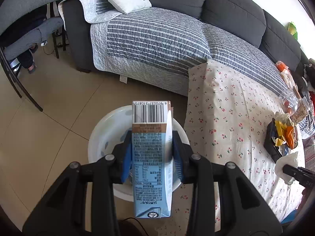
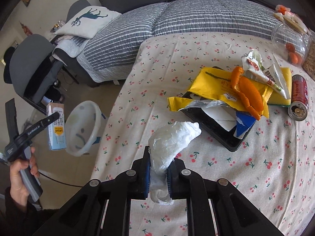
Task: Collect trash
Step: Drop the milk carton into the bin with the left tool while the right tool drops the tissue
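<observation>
My left gripper (image 1: pixel 151 153) is clamped on a blue drink carton (image 1: pixel 150 157), held in the air directly above the white plastic bin (image 1: pixel 104 135) on the tiled floor beside the table. My right gripper (image 2: pixel 158 175) is closed around a crumpled white tissue wad (image 2: pixel 173 139), raised over the cherry-print tablecloth (image 2: pixel 216 177). On the table I see a black tray (image 2: pixel 222 131) piled with yellow wrappers (image 2: pixel 212 84) and orange peel (image 2: pixel 248 92). A red can (image 2: pixel 298 98) lies on its side just right of the tray.
</observation>
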`<state>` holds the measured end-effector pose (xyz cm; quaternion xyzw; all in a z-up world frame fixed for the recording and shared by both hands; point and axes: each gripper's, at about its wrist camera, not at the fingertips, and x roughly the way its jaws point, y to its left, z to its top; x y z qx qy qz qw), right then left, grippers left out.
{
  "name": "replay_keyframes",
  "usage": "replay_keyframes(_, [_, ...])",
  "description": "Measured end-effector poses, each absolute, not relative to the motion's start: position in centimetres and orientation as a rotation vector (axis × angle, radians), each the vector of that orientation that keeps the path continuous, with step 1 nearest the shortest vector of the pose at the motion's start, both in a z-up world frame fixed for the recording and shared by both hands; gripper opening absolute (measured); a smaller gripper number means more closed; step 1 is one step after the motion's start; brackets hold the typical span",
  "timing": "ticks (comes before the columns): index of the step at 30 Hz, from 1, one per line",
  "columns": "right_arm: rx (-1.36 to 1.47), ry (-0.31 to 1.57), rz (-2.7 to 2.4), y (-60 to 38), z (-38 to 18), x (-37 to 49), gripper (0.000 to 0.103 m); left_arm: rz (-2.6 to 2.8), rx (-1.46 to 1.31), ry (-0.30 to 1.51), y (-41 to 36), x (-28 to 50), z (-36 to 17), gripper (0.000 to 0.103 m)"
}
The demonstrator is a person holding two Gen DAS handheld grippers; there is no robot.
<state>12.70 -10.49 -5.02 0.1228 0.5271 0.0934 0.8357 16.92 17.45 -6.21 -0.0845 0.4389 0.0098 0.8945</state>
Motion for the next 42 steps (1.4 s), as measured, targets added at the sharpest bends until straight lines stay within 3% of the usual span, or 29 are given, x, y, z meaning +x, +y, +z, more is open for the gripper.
replay_keyframes(3, [0.251, 1.11, 0.215, -9.3, -5.0, 12.8, 0.014, 0.05, -0.176, 0.902, 18.6, 16.9, -6.6, 0.04])
replay_keyframes(5, [0.236, 1.103, 0.225, -8.3, -4.9, 12.9, 0.014, 0.075, -0.186, 0.907, 19.3, 16.6, -6.7, 0.057])
replay_keyframes(6, [0.23, 1.1, 0.231, -7.8, -4.8, 12.9, 0.014, 0.086, -0.195, 0.91, 19.7, 16.5, -6.7, 0.078])
replay_keyframes(7, [0.224, 1.099, 0.234, -7.4, -4.8, 12.9, 0.014, 0.107, -0.196, 0.907, 19.9, 16.2, -6.6, 0.087])
replay_keyframes(9, [0.204, 1.105, 0.242, -6.3, -4.8, 13.1, 0.014, 0.13, -0.173, 0.896, 20.2, 15.6, -6.2, 0.088])
replay_keyframes(12, [0.167, 1.105, 0.255, -4.6, -4.5, 13.5, 0.014, 0.167, -0.119, 0.922, 20.6, 14.9, -6.1, 0.098])
replay_keyframes(20, [0.169, 1.067, 0.335, 1.6, -3.9, 16.1, 0.014, 0.203, -0.076, 0.955, 22.9, 12.7, -6.1, 0.098])
replay_keyframes(28, [0.219, 1.088, 0.411, 7.9, -7.0, 19.4, 0.015, 0.189, -0.095, 0.966, 23.8, 12.0, -5.7, 0.098])
replay_keyframes(40, [0.332, 1.127, 0.383, 9.7, -9.0, 22.5, 0.018, 0.178, -0.095, 0.972, 23.6, 12.0, -5.7, 0.098])
replay_keyframes(41, [0.337, 1.124, 0.389, 9.8, -8.9, 22.6, 0.021, 0.177, -0.095, 0.972, 23.6, 12.0, -5.7, 0.098])
replay_keyframes(42, [0.337, 1.122, 0.39, 9.9, -8.7, 22.6, 0.032, 0.177, -0.095, 0.974, 23.5, 12.0, -5.7, 0.098])
